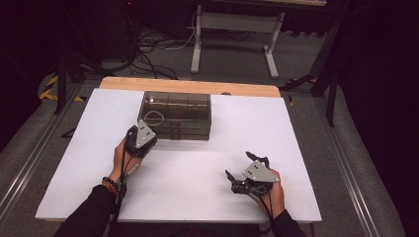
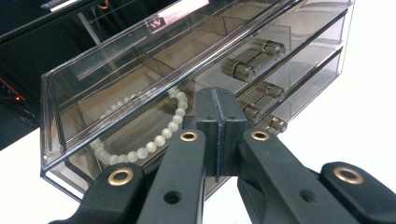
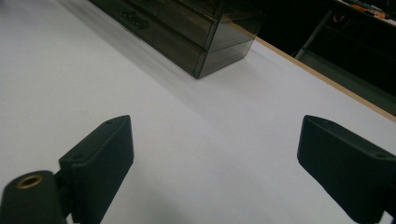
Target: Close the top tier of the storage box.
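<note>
At the left of the high view, the left gripper (image 1: 143, 132) sits at the near left corner of a smoky clear drawer organizer (image 1: 176, 115), the person's left hand (image 1: 122, 159) behind it. In the left gripper view its jaws are clenched, pads pressed flat together with nothing between them, and their tip lies against the organizer's front at the edge below the top compartment; whether it truly touches the plastic I cannot tell. Inside that top compartment lies a pale bead bracelet (image 2: 140, 135), curled toward the box's left end. To the right of the jaws, the drawer fronts carry stubby metal knobs (image 2: 252, 60) in a stack.

The organizer stands at the far middle of the white table (image 1: 197, 173), its back close to the wooden far edge (image 1: 190, 86). Bare white surface spreads on both sides of the box and across the whole near half.

Further right, the right gripper (image 1: 244, 178) rests low over the near right part of the table, well apart from the organizer, held by the right hand (image 1: 274, 190). Its jaws are released, spread wide with bare tabletop between them. The table's right edge lies a little beyond it.
</note>
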### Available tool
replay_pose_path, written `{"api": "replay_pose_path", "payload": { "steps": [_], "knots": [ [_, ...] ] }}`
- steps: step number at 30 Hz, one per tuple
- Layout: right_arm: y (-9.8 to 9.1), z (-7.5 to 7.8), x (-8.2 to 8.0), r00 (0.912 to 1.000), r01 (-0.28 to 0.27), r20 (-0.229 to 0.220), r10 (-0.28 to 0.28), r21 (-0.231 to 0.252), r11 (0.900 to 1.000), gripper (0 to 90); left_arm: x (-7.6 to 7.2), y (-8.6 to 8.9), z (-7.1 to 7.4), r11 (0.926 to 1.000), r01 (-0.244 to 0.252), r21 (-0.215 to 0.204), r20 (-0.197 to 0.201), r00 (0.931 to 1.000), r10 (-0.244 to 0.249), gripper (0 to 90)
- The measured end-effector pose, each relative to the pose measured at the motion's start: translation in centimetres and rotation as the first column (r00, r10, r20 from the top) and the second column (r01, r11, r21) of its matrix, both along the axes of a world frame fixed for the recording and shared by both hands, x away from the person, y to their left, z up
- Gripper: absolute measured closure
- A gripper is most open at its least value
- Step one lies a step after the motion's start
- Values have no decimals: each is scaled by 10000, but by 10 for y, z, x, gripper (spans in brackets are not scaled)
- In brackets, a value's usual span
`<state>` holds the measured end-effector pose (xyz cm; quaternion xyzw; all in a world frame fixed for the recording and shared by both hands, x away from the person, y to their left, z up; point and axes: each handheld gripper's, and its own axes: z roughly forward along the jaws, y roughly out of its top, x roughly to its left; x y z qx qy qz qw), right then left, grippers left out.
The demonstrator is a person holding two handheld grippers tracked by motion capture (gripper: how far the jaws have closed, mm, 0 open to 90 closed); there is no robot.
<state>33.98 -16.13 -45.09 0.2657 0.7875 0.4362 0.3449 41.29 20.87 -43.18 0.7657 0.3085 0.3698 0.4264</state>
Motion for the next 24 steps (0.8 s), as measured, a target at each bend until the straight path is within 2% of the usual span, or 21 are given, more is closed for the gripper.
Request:
{"api": "replay_pose_path", "payload": {
  "steps": [13, 20, 24],
  "knots": [
    [1, 0, 0, 10000, -31, 36, 31, -27, 10000, 115, -3, 1, 2, 10000, 17, -79, 53, 10000, -17, 838],
    [1, 0, 0, 9999, -120, 13, 120, -62, 9999, 120, -5, 0, 3, 10000, 42, 1, 87, 10000, -42, 749],
    [0, 0, -1, 10000, -81, 44, 81, 13, 10000, 120, -6, 0, 4, 9999, 92, -99, 120, 9999, -91, 701]
  ]
}}
